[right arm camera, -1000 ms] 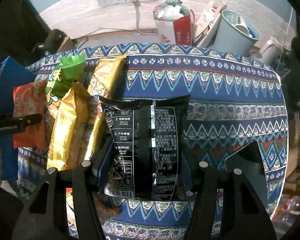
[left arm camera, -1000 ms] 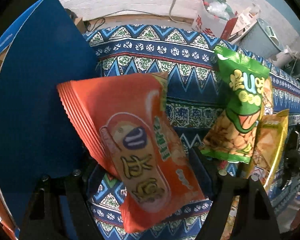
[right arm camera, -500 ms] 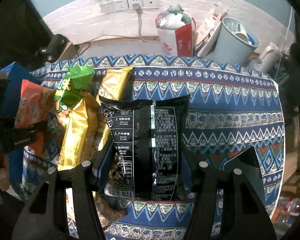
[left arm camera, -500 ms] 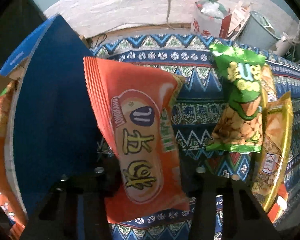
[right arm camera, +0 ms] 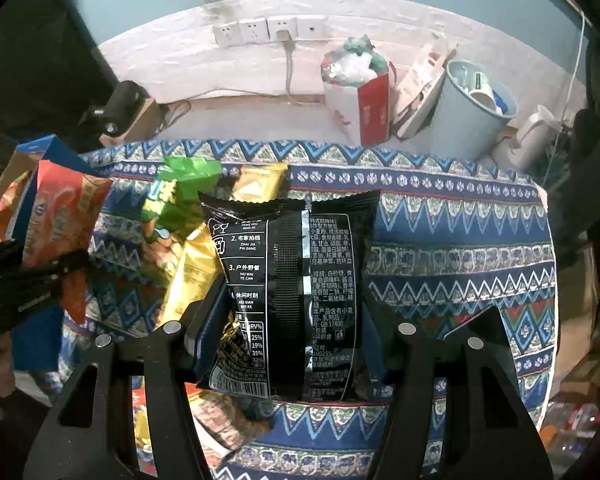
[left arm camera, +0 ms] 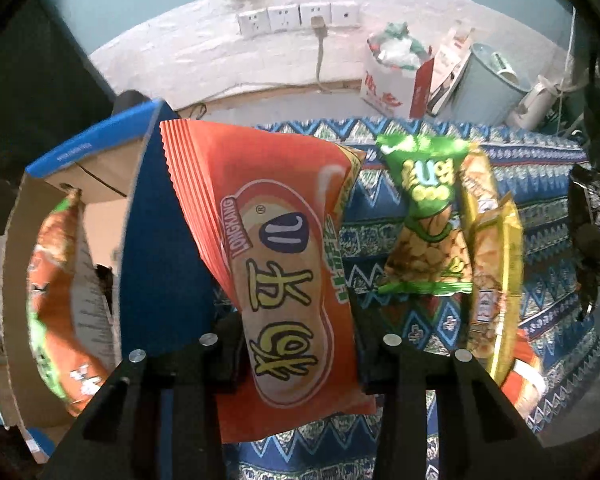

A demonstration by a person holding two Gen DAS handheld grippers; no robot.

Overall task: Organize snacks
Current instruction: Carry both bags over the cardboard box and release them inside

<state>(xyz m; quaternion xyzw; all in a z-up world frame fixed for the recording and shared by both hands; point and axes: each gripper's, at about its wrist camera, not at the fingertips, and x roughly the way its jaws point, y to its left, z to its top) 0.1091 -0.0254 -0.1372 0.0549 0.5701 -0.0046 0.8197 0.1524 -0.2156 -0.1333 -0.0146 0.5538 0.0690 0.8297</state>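
Note:
My left gripper (left arm camera: 296, 344) is shut on an orange snack bag (left arm camera: 276, 256) and holds it in the air beside a blue cardboard box (left arm camera: 156, 240) at the left, open at the top. An orange-green bag (left arm camera: 60, 300) stands inside the box. My right gripper (right arm camera: 292, 316) is shut on a black snack bag (right arm camera: 292, 288) and holds it above the patterned cloth (right arm camera: 460, 248). A green bag (left arm camera: 428, 216) and yellow bags (left arm camera: 496, 280) lie on the cloth between the two grippers. The orange bag (right arm camera: 60, 216) and left gripper also show in the right wrist view.
Behind the table stand a red-and-white paper bag (right arm camera: 360, 96), a pale blue bin (right arm camera: 472, 108) and a white kettle (right arm camera: 536, 136). Wall sockets with a plugged cable (right arm camera: 284, 36) are on the white wall. More snack packets lie near the cloth's front edge (right arm camera: 228, 420).
My left gripper has lifted the orange bag up beside the blue box, whose open top and inner bag have come into view. My right gripper has risen a little with the black bag.

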